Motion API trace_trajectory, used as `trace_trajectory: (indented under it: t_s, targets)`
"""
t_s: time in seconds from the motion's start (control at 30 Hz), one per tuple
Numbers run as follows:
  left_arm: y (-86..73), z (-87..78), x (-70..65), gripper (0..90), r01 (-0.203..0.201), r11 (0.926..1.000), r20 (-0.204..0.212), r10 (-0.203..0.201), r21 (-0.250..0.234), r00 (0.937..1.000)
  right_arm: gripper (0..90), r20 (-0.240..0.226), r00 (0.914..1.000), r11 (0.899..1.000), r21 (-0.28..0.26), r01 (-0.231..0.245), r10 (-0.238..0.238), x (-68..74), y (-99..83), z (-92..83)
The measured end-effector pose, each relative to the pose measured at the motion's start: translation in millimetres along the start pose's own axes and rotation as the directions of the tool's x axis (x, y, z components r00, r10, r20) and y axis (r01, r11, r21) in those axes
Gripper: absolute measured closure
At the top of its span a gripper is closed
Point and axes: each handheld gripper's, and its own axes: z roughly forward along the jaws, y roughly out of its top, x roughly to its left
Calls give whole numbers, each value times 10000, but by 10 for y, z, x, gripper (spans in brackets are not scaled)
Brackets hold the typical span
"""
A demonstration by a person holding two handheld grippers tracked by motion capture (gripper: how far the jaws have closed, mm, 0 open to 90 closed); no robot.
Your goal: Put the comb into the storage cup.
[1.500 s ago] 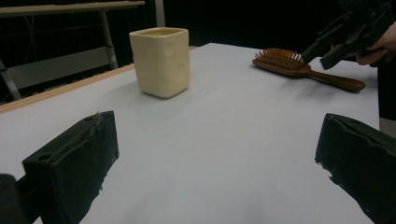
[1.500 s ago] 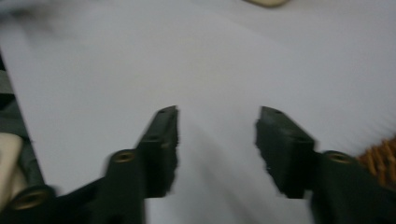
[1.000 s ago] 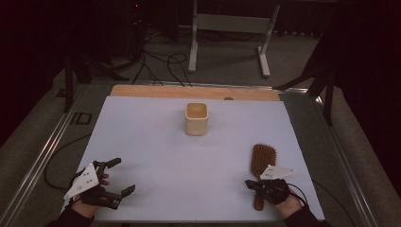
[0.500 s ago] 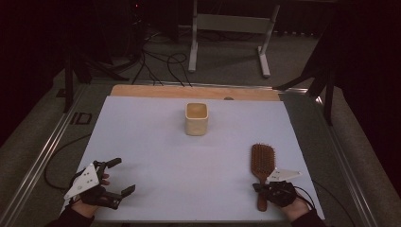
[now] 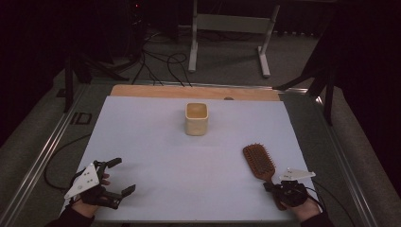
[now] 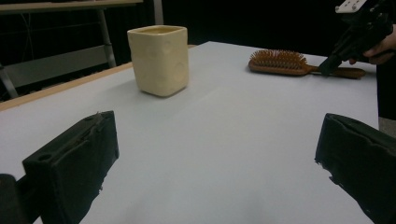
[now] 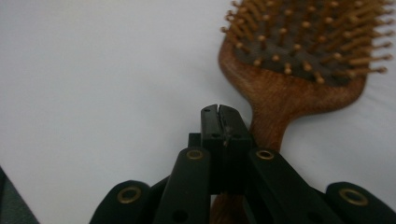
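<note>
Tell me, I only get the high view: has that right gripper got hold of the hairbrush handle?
Observer: No. In the right gripper view, the right gripper is shut pad to pad, with nothing between, over the handle of the wooden hairbrush.
Operator: And the left one?
Observer: The left gripper is wide open, with bare table between its jaws.
Operator: What does it face?
Observer: The cream cup, whose side has shallow dimples.

No text, label, brand, number or sign can be read on anything in these views.
</note>
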Motion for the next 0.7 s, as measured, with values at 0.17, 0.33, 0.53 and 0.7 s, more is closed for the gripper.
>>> trace_trajectory:
  t_s: [0.17,0.33,0.53,0.7]
  targets:
    - [1,2,0,1,6,10000,11,-6,0,10000,899,37,9999,9999,13,-109,109,-40,-15,-3]
    - [1,0,0,0,-7,10000,2,7,7,10000,898,162,9996,9997,62,-242,241,-99,-15,-2]
    - [1,1,0,1,-5,10000,13,5,7,10000,899,343,9987,9992,114,-393,389,-168,-21,-10]
    - [1,1,-2,0,-6,10000,13,6,8,10000,899,400,9974,9982,93,-599,595,-230,-34,-20]
